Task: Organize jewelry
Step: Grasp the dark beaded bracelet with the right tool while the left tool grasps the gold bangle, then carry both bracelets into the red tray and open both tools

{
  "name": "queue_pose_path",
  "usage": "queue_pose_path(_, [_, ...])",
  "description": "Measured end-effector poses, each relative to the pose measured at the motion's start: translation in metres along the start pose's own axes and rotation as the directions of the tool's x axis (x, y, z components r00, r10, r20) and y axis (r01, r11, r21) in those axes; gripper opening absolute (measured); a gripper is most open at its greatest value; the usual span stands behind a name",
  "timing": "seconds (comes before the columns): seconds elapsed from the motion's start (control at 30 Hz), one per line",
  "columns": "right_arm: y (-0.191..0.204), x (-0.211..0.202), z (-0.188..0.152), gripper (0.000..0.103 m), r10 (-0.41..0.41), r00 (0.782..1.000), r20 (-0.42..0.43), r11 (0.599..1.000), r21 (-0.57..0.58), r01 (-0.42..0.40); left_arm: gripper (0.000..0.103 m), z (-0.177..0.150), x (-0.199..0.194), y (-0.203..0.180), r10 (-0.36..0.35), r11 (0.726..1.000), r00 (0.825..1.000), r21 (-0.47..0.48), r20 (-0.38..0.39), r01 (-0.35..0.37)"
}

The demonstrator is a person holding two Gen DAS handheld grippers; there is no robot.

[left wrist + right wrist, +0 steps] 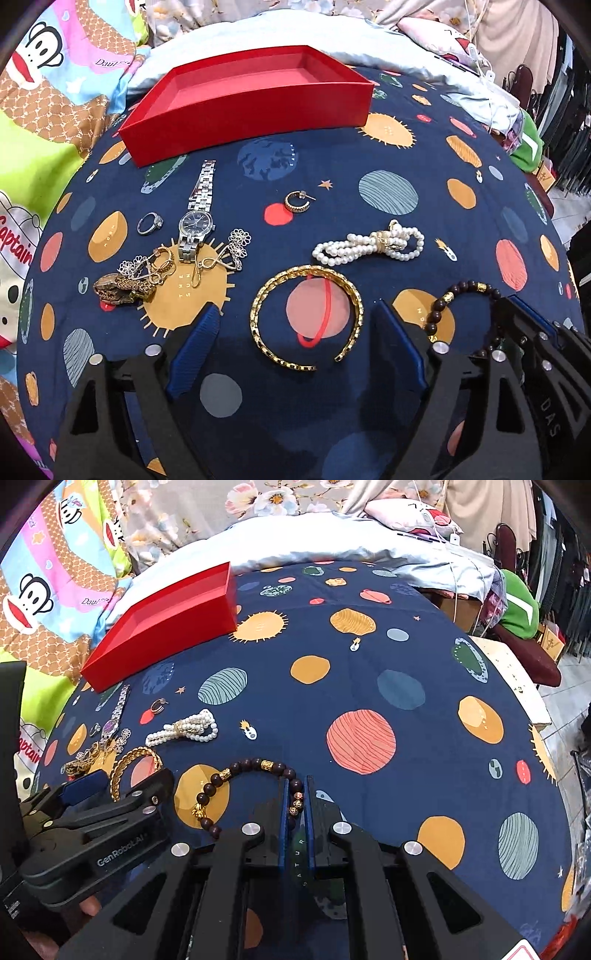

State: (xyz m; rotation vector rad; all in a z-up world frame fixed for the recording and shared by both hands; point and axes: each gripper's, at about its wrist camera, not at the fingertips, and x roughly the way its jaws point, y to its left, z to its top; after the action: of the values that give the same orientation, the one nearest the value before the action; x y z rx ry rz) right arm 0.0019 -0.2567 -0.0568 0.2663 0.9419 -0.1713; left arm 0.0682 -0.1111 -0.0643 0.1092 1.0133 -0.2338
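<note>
Well short of the red box [162,624], the right tongs [297,797] are pinching the bead bracelet [255,766]; the left tongs [295,332], spread, are straddling the gold bangle [306,317].

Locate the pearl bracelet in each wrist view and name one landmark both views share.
Left wrist view: the pearl bracelet lies right of centre, beyond the gold bangle.
Right wrist view: it lies left of centre, beyond and left of the dark bead bracelet held in the right tool.
Shared landmark: the red box at the far edge of the jewelry.
</note>
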Motion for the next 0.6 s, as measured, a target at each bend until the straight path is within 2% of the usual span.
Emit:
queue_pose_path(0.17, [0.002,-0.001,0.000,0.007,0.008,1.000,-0.002,1.000,-0.007,-0.008,0.056,0.001,-0.004,0.006,0.001,1.000,1.000,-0.017,0.012,-0.001])
queue_pose_path(0.37, [0.011,-0.005,0.000,0.007,0.030,1.000,-0.003,0.999,-0.021,-0.030,0.056,-0.001,-0.011,0.016,-0.039,0.999,0.999,-0.033,0.002,0.039])
queue_pose_path(0.6, [0.029,-0.024,0.006,0.007,0.075,0.997,0.025,0.996,-0.060,-0.073,0.056,0.002,-0.033,0.036,-0.042,0.997,0.998,-0.065,0.038,0.044])
